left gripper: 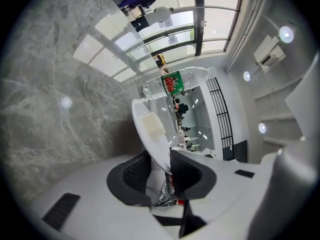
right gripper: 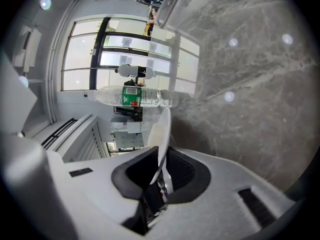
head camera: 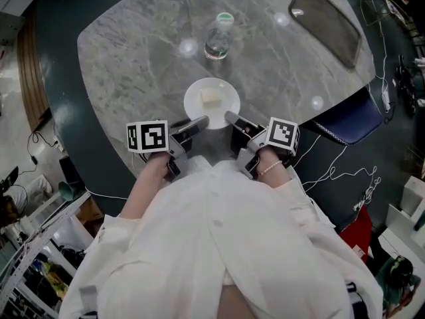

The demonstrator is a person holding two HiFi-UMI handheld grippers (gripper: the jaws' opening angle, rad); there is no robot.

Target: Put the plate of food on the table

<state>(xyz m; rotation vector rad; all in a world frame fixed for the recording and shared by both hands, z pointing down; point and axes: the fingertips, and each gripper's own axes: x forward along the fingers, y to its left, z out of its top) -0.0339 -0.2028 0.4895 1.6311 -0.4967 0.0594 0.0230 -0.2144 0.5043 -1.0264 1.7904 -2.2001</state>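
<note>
A white plate (head camera: 211,102) with a pale block of food (head camera: 210,97) rests on the grey marble table (head camera: 133,58) near its front edge. My left gripper (head camera: 198,122) is at the plate's near-left rim. In the left gripper view the plate (left gripper: 150,134) stands edge-on between the jaws of this gripper (left gripper: 160,166), with a gap beside one pad, so it is open. The food (left gripper: 152,125) lies on the plate. My right gripper (head camera: 232,118) is at the near-right rim. In the right gripper view this gripper (right gripper: 161,171) is shut on the plate's thin rim (right gripper: 164,129).
A clear water bottle (head camera: 219,37) with a green cap stands just beyond the plate, also in view as a bottle (left gripper: 175,82) and a bottle (right gripper: 130,96). A dark oblong tray (head camera: 325,22) lies at the table's back right. A blue chair (head camera: 352,121) and floor cables are to the right.
</note>
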